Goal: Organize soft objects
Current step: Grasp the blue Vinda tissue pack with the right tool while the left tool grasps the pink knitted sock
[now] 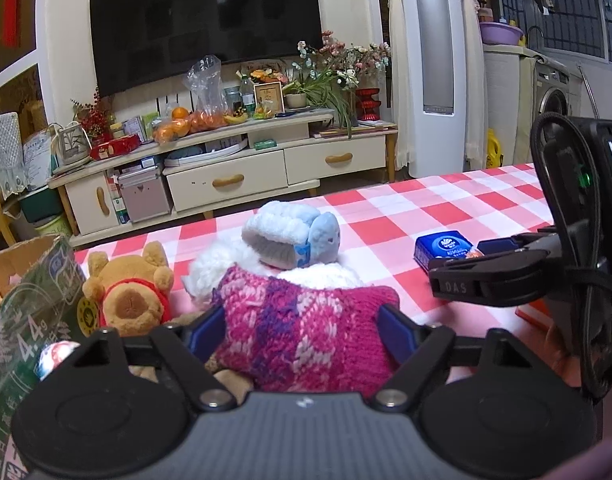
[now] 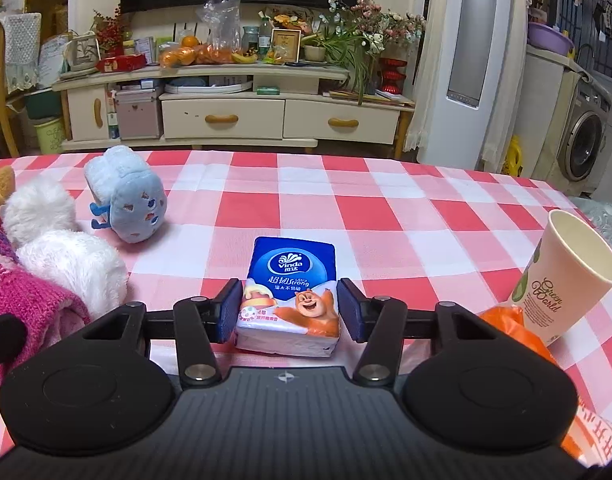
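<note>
Roughly, per item:
left gripper [image 1: 301, 330]: blue pads sit at both sides of the pink knit item, pressed into the wool, so clamped on it
pink knit item [image 1: 301, 320]: magenta, pink and purple wool with white fluffy trim, lying on the table right in front of the left wrist camera; looks like a slipper or mitten, cannot tell which
right gripper [image 2: 289, 310]: jaws partly closed around the tissue pack; left pad touches the pack's side, a thin sliver seems to remain at the right pad, firm squeeze not confirmed
tissue pack [image 2: 291, 296]: blue Vinda pocket pack with cartoon bear, flat on the table, near end between the right gripper's fingers; also seen from the left wrist camera, just beyond the right gripper's finger
blue plush [image 2: 125, 204]: light blue and white soft toy lying on its side, just behind the pink knit item
white fluffy trim [image 2: 61, 248]: two furry cuffs, touching the pink wool
brown plush [image 1: 129, 292]: capybara-like toy with red collar, left of the knit item, just beside the cardboard box
cardboard box [image 1: 29, 292]: green print, at left table edge, flap open
paper cup [image 2: 566, 276]: cream, tilted, right of the right gripper, resting against an orange bag [image 2: 514, 324]
table [image 2: 386, 216]: red, pink and white checked cloth
</note>
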